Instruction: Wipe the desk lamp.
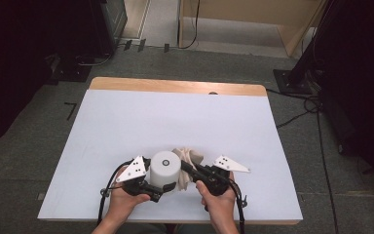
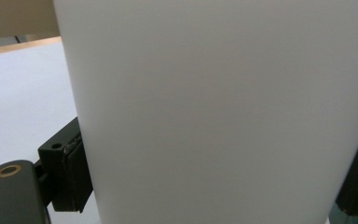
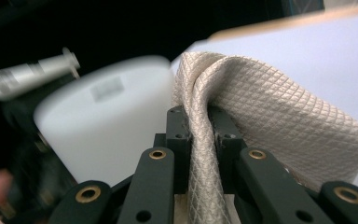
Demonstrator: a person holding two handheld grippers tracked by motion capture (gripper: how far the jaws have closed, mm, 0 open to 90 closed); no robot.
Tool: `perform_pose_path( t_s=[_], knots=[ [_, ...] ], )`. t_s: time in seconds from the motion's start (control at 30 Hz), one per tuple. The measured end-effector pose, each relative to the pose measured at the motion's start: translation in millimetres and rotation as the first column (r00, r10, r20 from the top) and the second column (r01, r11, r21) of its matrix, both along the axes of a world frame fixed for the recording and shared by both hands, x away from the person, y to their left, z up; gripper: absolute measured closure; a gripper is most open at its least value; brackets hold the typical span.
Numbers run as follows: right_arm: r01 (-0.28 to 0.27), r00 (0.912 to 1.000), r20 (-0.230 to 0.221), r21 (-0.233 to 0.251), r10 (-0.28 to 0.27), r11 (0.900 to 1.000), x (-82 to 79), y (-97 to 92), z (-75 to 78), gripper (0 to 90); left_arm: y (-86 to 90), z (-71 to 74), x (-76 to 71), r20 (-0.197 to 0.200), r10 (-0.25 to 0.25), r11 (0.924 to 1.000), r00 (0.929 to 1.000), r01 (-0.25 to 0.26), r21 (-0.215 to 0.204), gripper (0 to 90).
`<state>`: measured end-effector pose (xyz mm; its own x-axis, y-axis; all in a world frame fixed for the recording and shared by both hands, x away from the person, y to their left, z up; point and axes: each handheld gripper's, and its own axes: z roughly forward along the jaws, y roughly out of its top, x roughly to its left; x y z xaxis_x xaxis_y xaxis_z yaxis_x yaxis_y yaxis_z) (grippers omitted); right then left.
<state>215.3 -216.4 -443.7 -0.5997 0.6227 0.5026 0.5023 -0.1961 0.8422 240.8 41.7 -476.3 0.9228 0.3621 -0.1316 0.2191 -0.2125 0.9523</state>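
A person stands at a white-covered worktop [image 1: 126, 122] with a wooden far edge, holding a black two-jaw tool in each hand near the front edge. Between the hands stands a white, smooth, upright cylinder [image 1: 165, 168], perhaps a plastic container or a roll, with a small dark ring at the centre of its top.

The left tool [image 1: 161, 187] has its jaws set around the lower wall of the cylinder; in the left gripper view a black pad presses against the white wall [image 2: 214, 116] on one side and the other jaw shows at the far edge, so it appears clamped on it.

The right tool [image 3: 199, 140] is pressed together on a fold of beige cloth with a quilted diamond pattern [image 3: 279, 116]. The cloth is bunched just beside the cylinder on the right, touching or nearly touching its side, partly lifted off the worktop.

As a judgement, the work looks like wiping or wrapping the cylinder with the cloth. Both grasps are made and the cloth has been brought to the cylinder; the wiping or wrapping itself looks mostly still to do.
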Motion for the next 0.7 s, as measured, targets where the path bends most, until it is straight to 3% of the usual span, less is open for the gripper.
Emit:
perform_pose_path(
  t_s=[0.1,0.2,0.47,0.53,0.7],
  knots=[
    [0.013,0.9995,0.029,0.048,-0.015,0.9988,-1.0,-7.2,7.7,80.8,-4.0,-1.9,-1.3,0.020,-0.020,0.9997,0.9996,0.020,0.012,8.5],
    [0.026,0.9996,0.010,0.055,-0.027,0.9981,1.1,-8.0,1.1,80.8,-6.5,-2.0,-3.5,0.061,-0.019,0.9997,0.9980,0.018,0.018,8.5],
    [-0.012,0.9910,-0.133,-0.036,0.007,0.9993,6.7,6.2,-33.3,81.1,2.3,1.0,0.8,0.057,0.021,0.9994,0.9982,-0.019,-0.030,8.4],
    [-0.016,0.9898,-0.143,-0.071,0.006,0.9973,7.0,8.9,-35.9,81.0,4.5,1.0,3.6,0.057,0.043,0.9979,0.9975,-0.040,-0.051,8.4],
    [0.028,0.9909,-0.129,-0.080,-0.038,0.9964,9.2,0.5,-33.0,81.1,7.1,1.8,9.2,0.077,0.121,0.9907,0.9896,-0.116,-0.071,8.4]
  ],
)
